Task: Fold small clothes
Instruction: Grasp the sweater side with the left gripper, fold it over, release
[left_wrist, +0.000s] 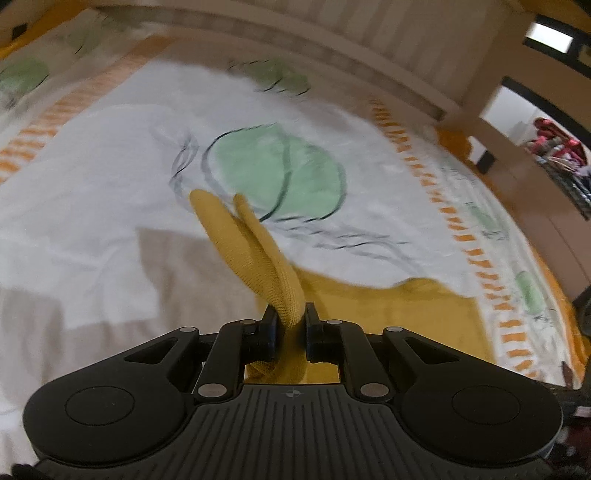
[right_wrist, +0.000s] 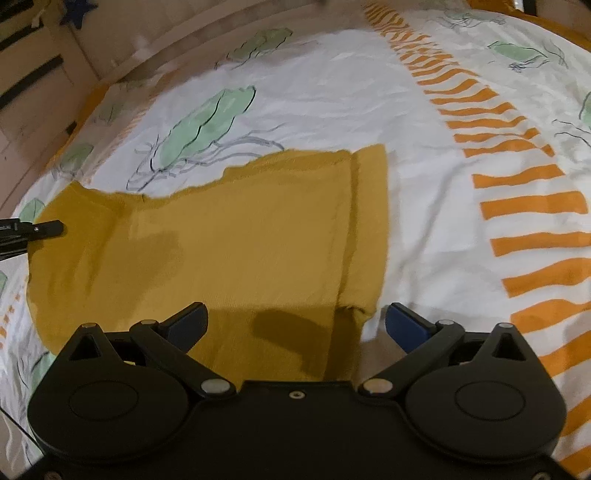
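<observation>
A mustard-yellow knit garment (right_wrist: 240, 243) lies spread on the bed sheet (right_wrist: 332, 92). My left gripper (left_wrist: 290, 326) is shut on a bunched fold of the garment (left_wrist: 255, 251), which sticks up and forward between the fingers; more of it lies flat on the right of that view. My right gripper (right_wrist: 295, 325) is open and empty, hovering over the garment's near edge, its right finger (right_wrist: 404, 326) just past the garment's right hem. The left gripper's tip (right_wrist: 44, 229) shows at the garment's far left corner in the right wrist view.
The sheet is white with green leaf prints (left_wrist: 277, 173) and orange striped bands (right_wrist: 517, 206). A wooden headboard (left_wrist: 332, 33) runs along the far side. A doorway with clutter (left_wrist: 554, 147) is at the right.
</observation>
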